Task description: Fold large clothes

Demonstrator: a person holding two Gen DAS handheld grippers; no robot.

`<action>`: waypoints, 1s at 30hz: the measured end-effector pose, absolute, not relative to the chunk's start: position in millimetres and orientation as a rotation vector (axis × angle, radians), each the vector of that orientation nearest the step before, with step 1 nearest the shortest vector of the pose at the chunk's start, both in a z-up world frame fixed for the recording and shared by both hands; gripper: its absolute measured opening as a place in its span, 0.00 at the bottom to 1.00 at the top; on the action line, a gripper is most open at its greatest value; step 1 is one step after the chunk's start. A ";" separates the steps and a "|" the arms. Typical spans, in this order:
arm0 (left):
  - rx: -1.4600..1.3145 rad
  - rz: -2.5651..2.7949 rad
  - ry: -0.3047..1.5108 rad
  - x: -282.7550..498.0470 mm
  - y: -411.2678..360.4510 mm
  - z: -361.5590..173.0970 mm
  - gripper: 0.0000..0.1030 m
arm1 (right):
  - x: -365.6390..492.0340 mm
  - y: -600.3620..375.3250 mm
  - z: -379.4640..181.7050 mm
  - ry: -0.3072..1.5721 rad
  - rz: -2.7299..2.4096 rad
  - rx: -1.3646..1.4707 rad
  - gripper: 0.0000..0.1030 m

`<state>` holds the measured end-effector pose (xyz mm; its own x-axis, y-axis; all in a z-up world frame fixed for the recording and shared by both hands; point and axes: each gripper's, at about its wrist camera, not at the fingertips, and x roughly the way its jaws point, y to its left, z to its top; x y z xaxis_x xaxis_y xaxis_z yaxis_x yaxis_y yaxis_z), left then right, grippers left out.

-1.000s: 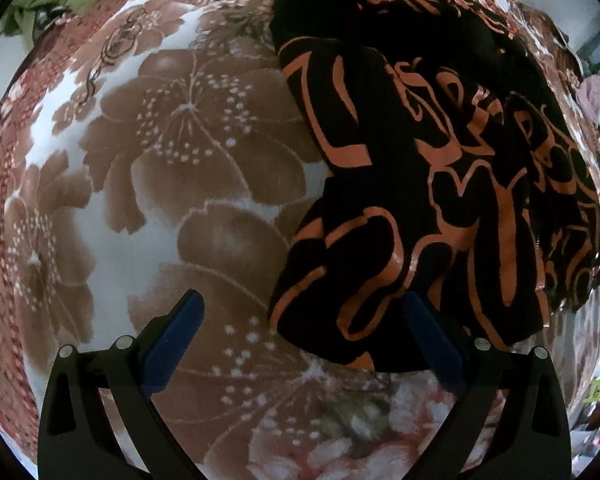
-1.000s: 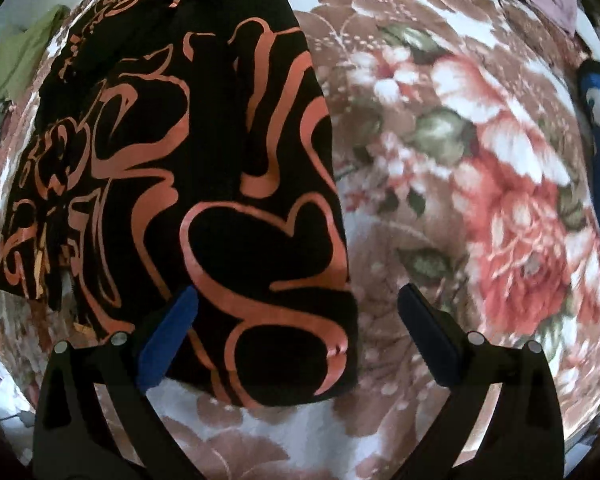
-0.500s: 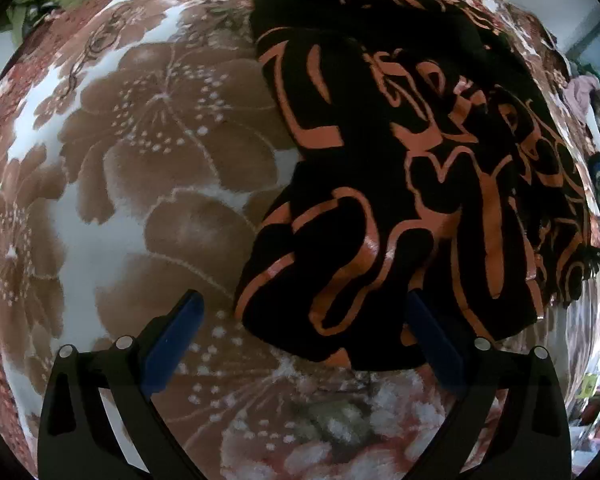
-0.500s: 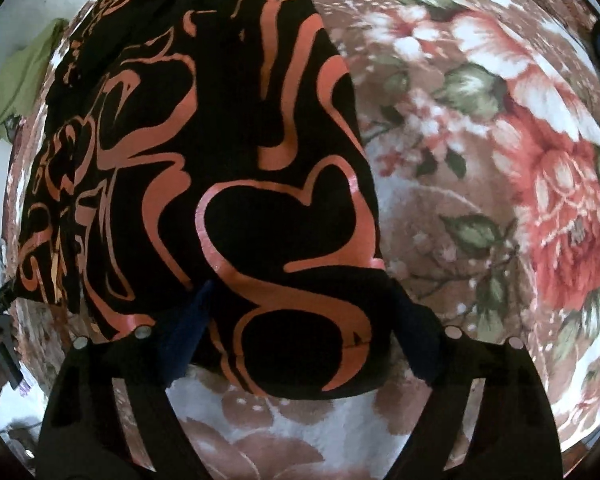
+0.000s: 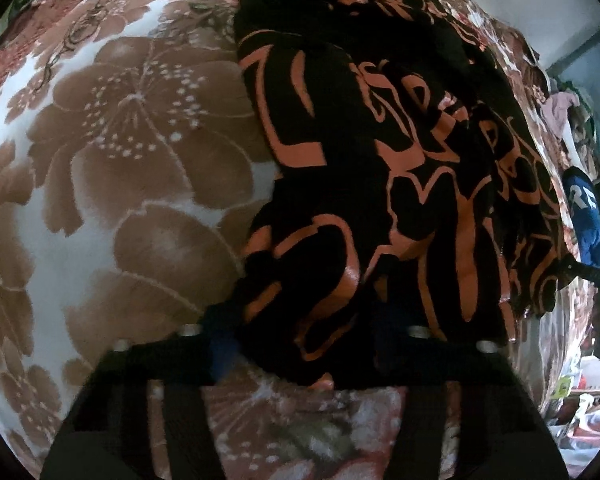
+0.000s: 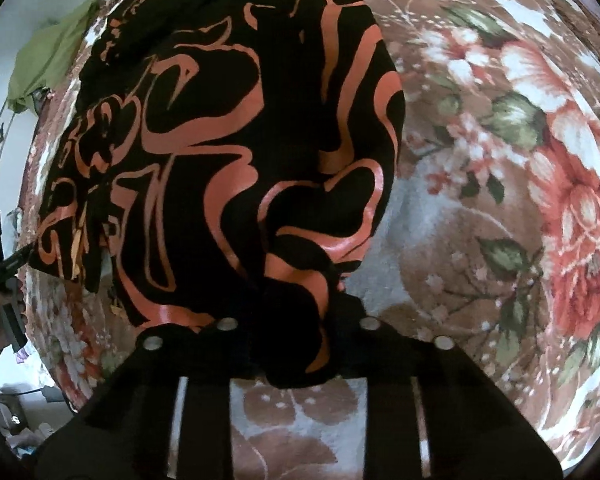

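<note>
On the floral blanket [image 5: 148,184], the black-and-orange garment [image 5: 380,168] runs lengthwise away from you, its near corners clamped in your closed left gripper [image 5: 304,344] and right gripper [image 6: 296,332].

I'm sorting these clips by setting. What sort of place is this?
Most likely a lived-in bedroom: a plush floral blanket like a bed cover lies under the black and orange garment, with a green cloth and other clothes piled at the edges.
</note>
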<state>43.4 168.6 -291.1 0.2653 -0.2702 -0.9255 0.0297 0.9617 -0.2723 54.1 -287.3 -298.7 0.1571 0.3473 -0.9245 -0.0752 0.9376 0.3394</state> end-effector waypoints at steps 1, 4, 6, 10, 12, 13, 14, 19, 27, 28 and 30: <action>-0.217 -0.208 1.291 41.9 168.2 -290.4 0.35 | 61.0 -291.7 -298.9 1.383 0.312 0.250 0.16; -0.246 -0.267 1.294 41.1 166.2 -285.2 0.17 | 65.4 -291.5 -293.2 1.378 0.331 0.287 0.14; -0.270 -0.315 1.282 44.3 162.1 -276.2 0.13 | 71.5 -287.6 -281.2 1.361 0.356 0.293 0.13; -0.304 -0.378 1.234 52.2 149.6 -251.8 0.12 | 78.9 -274.8 -250.0 1.314 0.420 0.276 0.12; -0.332 -0.411 1.188 60.2 141.2 -233.6 0.12 | 85.3 -266.9 -234.4 1.287 0.450 0.277 0.12; -0.332 -0.417 1.167 64.3 135.8 -225.0 0.12 | 92.0 -260.9 -222.0 1.265 0.467 0.284 0.12; -0.340 -0.436 1.139 69.4 132.2 -214.0 0.12 | 94.4 -259.8 -214.9 1.251 0.479 0.290 0.12; -0.346 -0.485 1.038 97.0 122.8 -169.8 0.12 | 124.2 -242.1 -165.3 1.147 0.551 0.290 0.12; -0.355 -0.511 0.916 157.6 126.8 -116.9 0.12 | 191.1 -244.5 -99.1 1.012 0.593 0.264 0.12; -0.354 -0.515 0.904 165.9 127.5 -112.5 0.12 | 199.5 -244.7 -93.5 1.000 0.593 0.265 0.12; -0.350 -0.525 0.872 190.5 124.3 -102.0 0.12 | 226.0 -241.5 -80.5 0.966 0.594 0.257 0.12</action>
